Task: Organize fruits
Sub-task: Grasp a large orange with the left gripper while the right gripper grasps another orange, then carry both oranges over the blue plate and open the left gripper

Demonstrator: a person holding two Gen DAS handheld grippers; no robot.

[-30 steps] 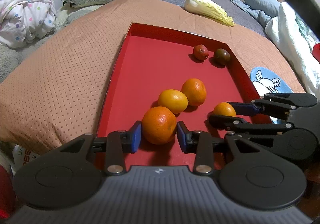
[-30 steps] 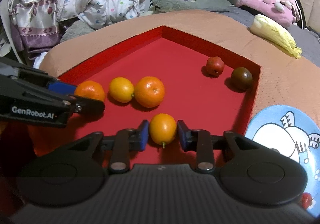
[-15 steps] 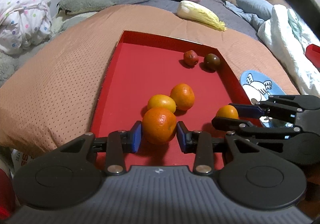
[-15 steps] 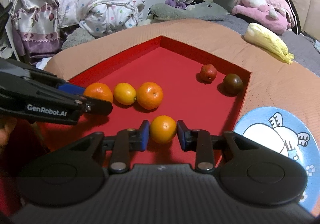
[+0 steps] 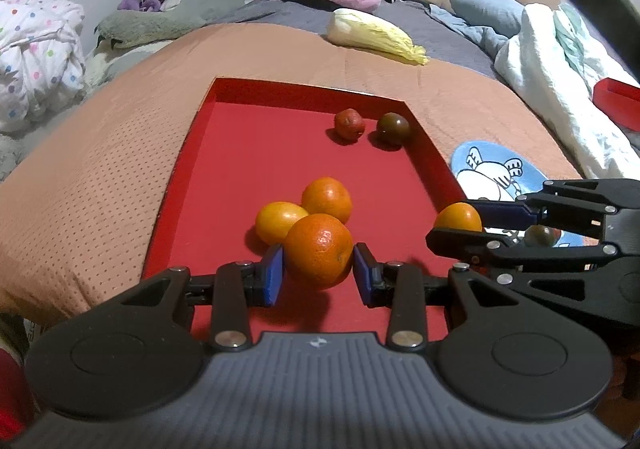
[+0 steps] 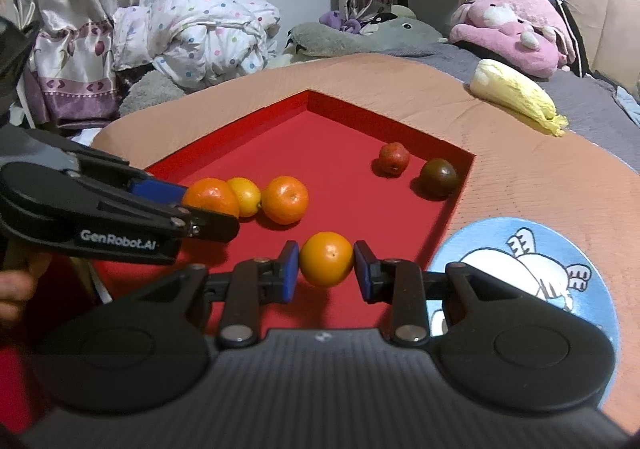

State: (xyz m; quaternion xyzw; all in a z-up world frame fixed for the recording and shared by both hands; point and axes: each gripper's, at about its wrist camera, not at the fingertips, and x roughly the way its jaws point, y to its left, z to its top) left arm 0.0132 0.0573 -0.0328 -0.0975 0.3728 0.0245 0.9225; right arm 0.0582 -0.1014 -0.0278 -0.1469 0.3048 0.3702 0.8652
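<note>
A red tray lies on an orange cushion. My left gripper is shut on a large orange, held above the tray's near end. My right gripper is shut on a smaller orange, held above the tray's right side. On the tray floor lie a yellow-orange citrus and another orange, touching. A red fruit and a dark fruit sit at the tray's far right corner.
A blue plate with a cartoon print lies right of the tray, with a small dark fruit on it behind the right gripper. A cabbage, plush toys and bedding lie beyond the cushion.
Both grippers have lifted their oranges off the tray floor and risen; the tray looks smaller and lower in both views. The other fruits have not moved.
</note>
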